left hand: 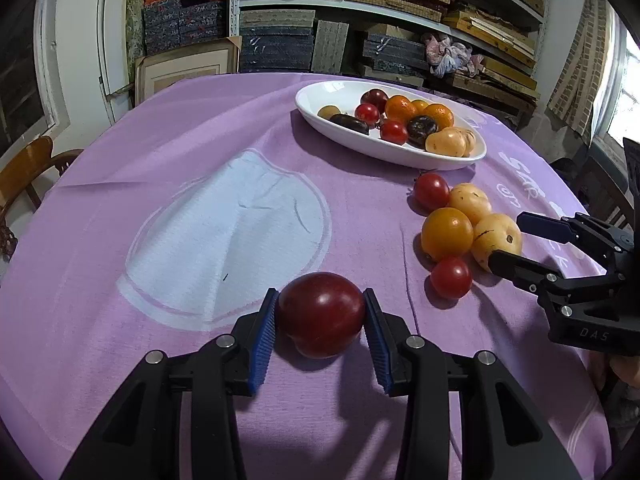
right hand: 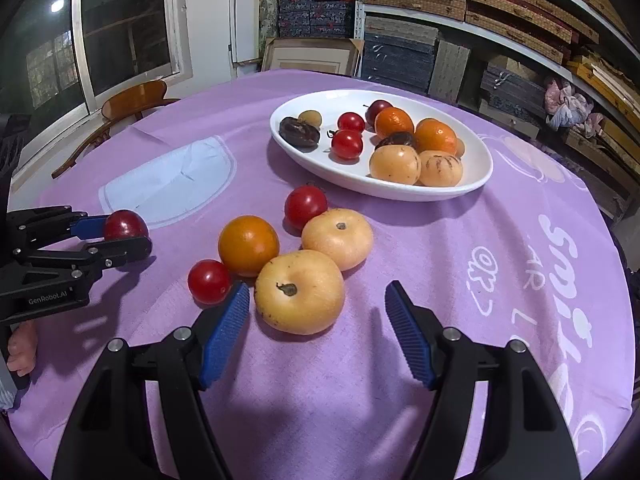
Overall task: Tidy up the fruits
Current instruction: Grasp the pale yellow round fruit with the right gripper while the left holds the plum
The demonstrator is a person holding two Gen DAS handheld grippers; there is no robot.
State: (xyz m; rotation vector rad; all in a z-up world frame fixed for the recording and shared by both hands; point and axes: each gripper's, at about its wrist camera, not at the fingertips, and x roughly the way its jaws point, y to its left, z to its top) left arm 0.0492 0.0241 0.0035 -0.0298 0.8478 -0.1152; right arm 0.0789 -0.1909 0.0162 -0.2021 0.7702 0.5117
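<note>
- Your left gripper (left hand: 320,312) pinches a dark red plum (left hand: 321,314) between its blue pads, low over the purple tablecloth (left hand: 160,160).
- Mid-table, five loose fruits cluster together; the white oval dish (right hand: 476,176) behind them holds the rest.
- Your right gripper (right hand: 318,300) stands spread around the nearest pale yellow fruit (right hand: 299,291), the pads not pressing it.

Two grippers: left gripper (left hand: 320,312), right gripper (right hand: 316,304). One white oval dish (right hand: 472,184).

On the cloth: one dark red plum (left hand: 322,314), two red cherry tomatoes (right hand: 305,205) (right hand: 209,281), one orange tomato (right hand: 248,245), two pale yellow round fruits (right hand: 299,291) (right hand: 338,238).

In the dish: two red cherry tomatoes, two oranges, two pale yellow fruits, one plum; the small dark ones are hard to count.
</note>
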